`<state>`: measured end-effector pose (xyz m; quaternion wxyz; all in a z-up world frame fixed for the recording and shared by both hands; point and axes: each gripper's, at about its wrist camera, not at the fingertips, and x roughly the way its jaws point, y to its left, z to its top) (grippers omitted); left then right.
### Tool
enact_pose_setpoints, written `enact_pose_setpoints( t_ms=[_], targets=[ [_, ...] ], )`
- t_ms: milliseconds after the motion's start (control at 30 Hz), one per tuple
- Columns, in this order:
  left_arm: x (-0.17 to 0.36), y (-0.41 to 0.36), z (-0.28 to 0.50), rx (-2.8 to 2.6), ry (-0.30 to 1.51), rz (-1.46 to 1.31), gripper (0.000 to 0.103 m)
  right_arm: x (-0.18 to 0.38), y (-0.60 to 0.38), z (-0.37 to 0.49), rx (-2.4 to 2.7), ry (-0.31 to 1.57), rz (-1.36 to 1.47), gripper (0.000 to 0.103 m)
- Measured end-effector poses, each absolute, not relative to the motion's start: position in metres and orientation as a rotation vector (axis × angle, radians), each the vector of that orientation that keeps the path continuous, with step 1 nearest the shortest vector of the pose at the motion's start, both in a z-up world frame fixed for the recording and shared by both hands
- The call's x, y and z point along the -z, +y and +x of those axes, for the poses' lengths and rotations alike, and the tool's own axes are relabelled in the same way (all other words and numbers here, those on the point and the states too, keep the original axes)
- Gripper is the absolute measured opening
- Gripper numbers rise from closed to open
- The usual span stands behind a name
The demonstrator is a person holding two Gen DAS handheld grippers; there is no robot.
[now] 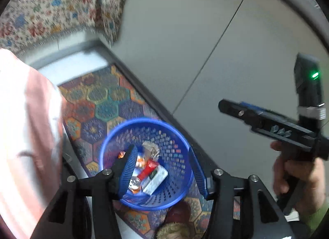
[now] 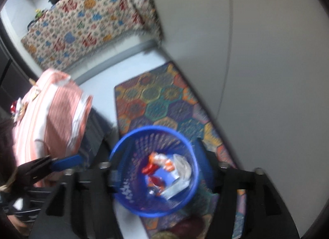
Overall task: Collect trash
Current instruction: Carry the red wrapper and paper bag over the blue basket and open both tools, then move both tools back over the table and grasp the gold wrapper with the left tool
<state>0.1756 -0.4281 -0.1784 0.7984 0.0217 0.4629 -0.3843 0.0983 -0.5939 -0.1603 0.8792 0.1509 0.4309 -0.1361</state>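
Blurred trash [image 2: 164,175] fills the blue basket [image 2: 115,152], partly hidden by tongs [image 1: 162,174].

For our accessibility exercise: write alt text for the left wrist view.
A blue mesh basket on a colourful hexagon-patterned rug holds cans, a carton and wrappers, framed by the open left tool. A hand holds the right tool at right, over grey floor.

Soft, even indoor light; both fisheye views motion-blurred, edges curved and vignetted.
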Motion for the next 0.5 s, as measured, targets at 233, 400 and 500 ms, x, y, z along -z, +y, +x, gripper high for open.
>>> enact_pose_setpoints(
  t_ms=[233,400,500],
  targets=[
    [0.113,-0.375,0.143,0.825,0.876,0.025,0.075,0.123,-0.562,0.097,0.341,0.785,0.144,0.099],
    [0.096,-0.313,0.122,0.722,0.827,0.052,0.079,0.088,-0.508,0.100,0.278,0.707,0.026,0.102],
    [0.094,-0.260,0.118,0.622,0.805,0.043,0.079,0.078,-0.463,0.109,0.183,0.710,0.006,0.102]
  ],
)
